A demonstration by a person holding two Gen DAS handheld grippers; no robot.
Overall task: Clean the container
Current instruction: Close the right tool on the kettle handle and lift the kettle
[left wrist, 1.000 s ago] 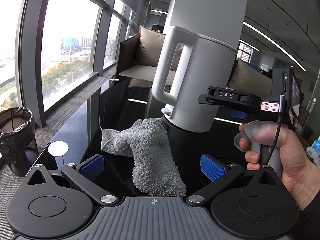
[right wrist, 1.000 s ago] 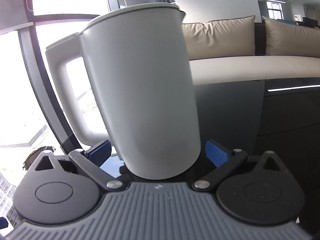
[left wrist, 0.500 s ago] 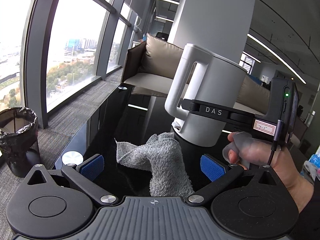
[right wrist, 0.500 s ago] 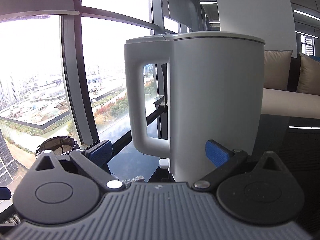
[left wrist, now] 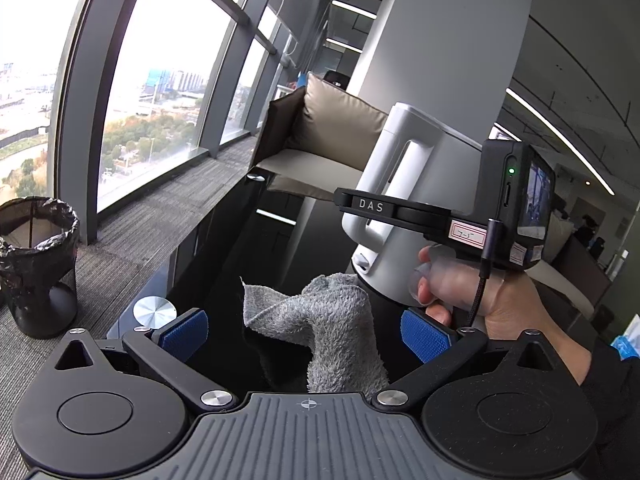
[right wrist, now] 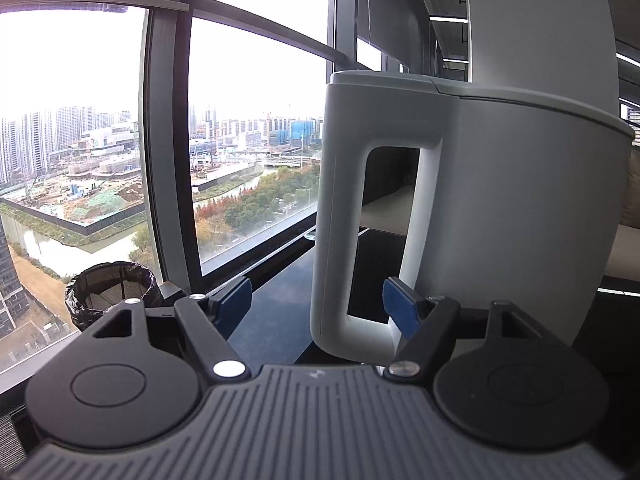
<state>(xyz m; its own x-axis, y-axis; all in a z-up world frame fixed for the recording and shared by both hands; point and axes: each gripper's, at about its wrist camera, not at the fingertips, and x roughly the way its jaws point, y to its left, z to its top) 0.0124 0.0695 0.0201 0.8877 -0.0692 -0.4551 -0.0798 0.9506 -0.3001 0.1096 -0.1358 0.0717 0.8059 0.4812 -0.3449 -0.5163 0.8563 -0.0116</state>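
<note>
Right gripper (right wrist: 316, 300) spread wide; white plastic kettle's (right wrist: 500, 208) handle stands between its blue pads. Left gripper (left wrist: 306, 330) wide too, grey fluffy cloth (left wrist: 324, 328) lying loose between.

Kettle (left wrist: 424, 208) stands on the table (left wrist: 224, 256); cloth (left wrist: 320, 320) lies just before it; bin (left wrist: 38, 264) left, on the floor.

A glossy black bench (left wrist: 224, 248) runs along tall dark-framed windows (left wrist: 168, 92) filled with pale daylight and a city view. Left of the bench, on grey carpet (left wrist: 132, 232), stands a lined waste bin (left wrist: 36, 264). Beyond the bench's far end sits a tan cushioned sofa (left wrist: 332, 128) before a white column (left wrist: 440, 52); linear ceiling lights (left wrist: 560, 140) glow above.
</note>
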